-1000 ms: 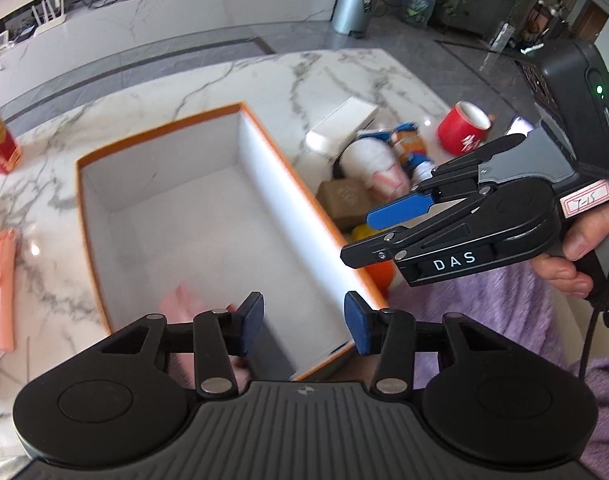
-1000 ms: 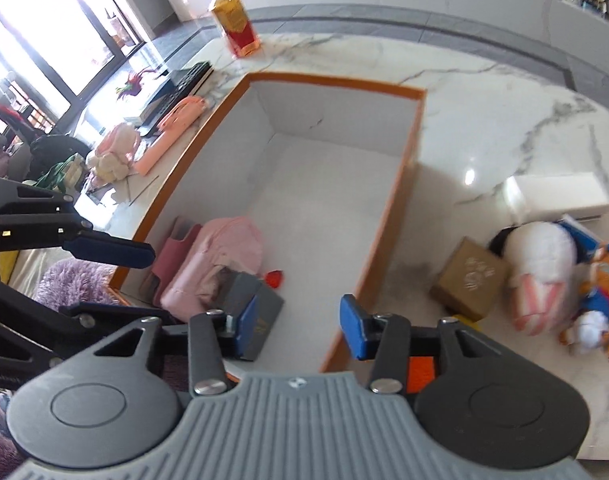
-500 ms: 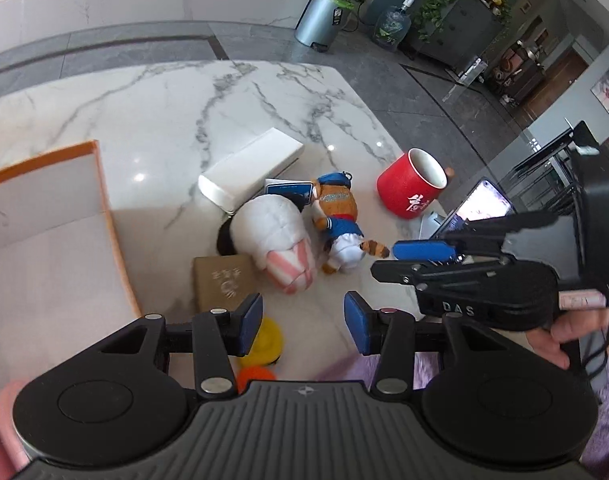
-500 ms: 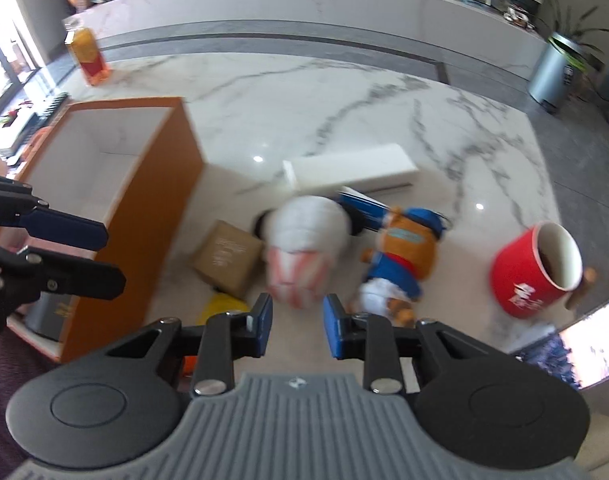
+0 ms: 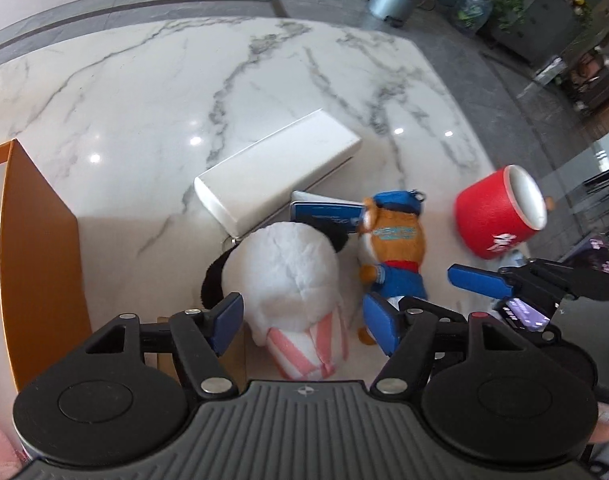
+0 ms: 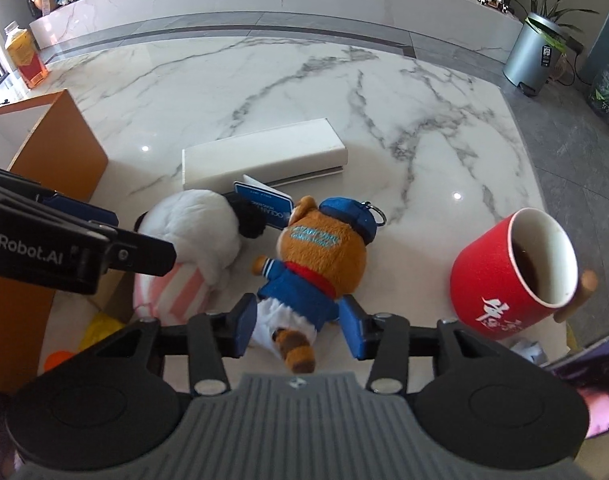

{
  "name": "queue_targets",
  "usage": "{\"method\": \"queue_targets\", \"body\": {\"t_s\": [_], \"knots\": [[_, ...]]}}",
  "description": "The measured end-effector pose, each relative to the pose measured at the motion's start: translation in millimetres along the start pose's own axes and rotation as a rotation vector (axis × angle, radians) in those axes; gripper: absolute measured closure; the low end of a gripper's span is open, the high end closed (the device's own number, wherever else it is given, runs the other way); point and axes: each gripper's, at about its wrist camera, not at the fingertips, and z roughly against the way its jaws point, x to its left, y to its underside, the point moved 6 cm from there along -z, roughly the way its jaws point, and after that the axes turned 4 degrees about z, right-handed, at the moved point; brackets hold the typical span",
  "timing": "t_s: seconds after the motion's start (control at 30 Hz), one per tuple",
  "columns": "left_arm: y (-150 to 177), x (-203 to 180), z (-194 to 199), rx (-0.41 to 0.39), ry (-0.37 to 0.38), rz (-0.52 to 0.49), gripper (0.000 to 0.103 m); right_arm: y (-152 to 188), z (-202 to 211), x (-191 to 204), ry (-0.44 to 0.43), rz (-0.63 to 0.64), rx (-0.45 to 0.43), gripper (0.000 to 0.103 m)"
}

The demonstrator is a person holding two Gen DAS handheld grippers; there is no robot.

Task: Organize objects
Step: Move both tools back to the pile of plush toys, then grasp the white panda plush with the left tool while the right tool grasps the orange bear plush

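Both claws newly lowered, agape: left claw (image 5: pixel 302 320) astride fluffy white plush (image 5: pixel 288 268), right claw (image 6: pixel 298 326) astride bear (image 6: pixel 316 256).

Standing on the grey floor (image 6: pixel 564 160) at far right, a metal bin (image 6: pixel 530 54), with a green plant (image 6: pixel 552 20) leaning out just above it and a water jug (image 6: pixel 606 88) sitting near. Running along the back, a long white counter (image 6: pixel 264 0) carrying clutter. Sitting at far left, a bottle of orange drink (image 6: pixel 24 58).
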Motion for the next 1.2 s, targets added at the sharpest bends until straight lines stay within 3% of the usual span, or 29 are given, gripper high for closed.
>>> {"method": "queue_targets", "body": {"t_s": [0.2,0.53,0.6,0.8,1.2], "knots": [[4.8,-3.0,-22.8,0.077,-0.064,-0.008,0.025,1.7,-24.0,5.9,0.017,0.006,-0.02,0.048],[1.1,-4.7,-38.1,0.082,-0.122,-0.008,0.022,4.6,-42.1,8.8,0.093,0.055,-0.019,0.049],[2.0,-4.9,-38.8,0.076,-0.121,-0.017,0.024,6.6,-43.9,5.0,0.112,0.034,-0.016,0.055],[4.5,-6.2,-35.5,0.043,-0.089,-0.031,0.034,12.4,-38.3,3.4,0.104,0.0,-0.017,0.06],[13.9,-3.8,-2.5,0.008,0.049,0.025,0.038,15.3,6.4,9.6,0.069,-0.003,-0.034,0.063]]}}
